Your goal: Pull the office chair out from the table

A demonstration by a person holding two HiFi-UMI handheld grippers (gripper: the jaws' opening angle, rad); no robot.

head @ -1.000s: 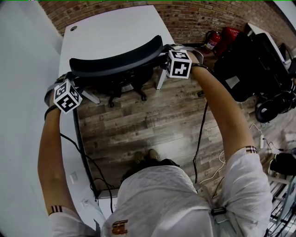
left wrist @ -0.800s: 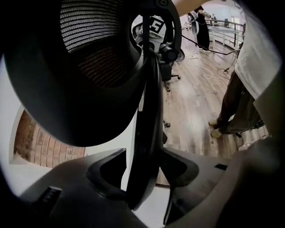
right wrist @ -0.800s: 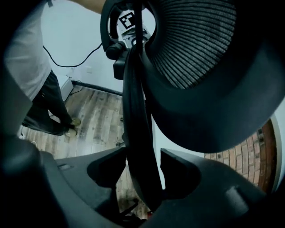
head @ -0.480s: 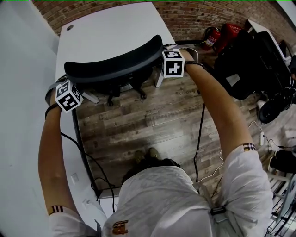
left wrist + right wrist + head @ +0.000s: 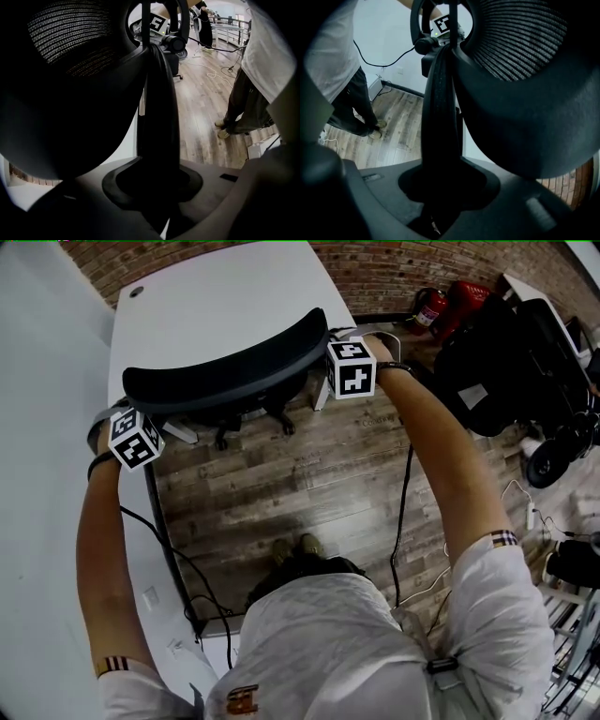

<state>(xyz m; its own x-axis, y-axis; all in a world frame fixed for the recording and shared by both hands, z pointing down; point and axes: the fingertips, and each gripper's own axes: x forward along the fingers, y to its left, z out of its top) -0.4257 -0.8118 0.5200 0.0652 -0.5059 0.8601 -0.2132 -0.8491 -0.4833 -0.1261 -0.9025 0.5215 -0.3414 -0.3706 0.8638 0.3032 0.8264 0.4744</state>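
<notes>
From my head camera, the office chair (image 5: 225, 371) stood tucked against the smooth white table (image 5: 220, 292). Its curved black backrest (image 5: 187, 381) ran from my left gripper (image 5: 120, 416) at one end to my right gripper (image 5: 333, 345) at the other, with the castor base (image 5: 253, 423) showing below it on the grey-brown plank floor (image 5: 300, 484) and a red brick wall (image 5: 394, 268) beyond. Only the two gripper views showed the grip itself: in each, the backrest's smooth dark rim (image 5: 157, 117) ran upright through the gap, and both pairs of jaws, partly apart, were closing with the pads against its two faces. Those views also brought out the backrest's woven mesh (image 5: 515, 42), finely ribbed and catching the light, where the head view gave only a plain black band. They took in my dark trousers (image 5: 243, 101) and shoes (image 5: 222, 129) on the planks too.
</notes>
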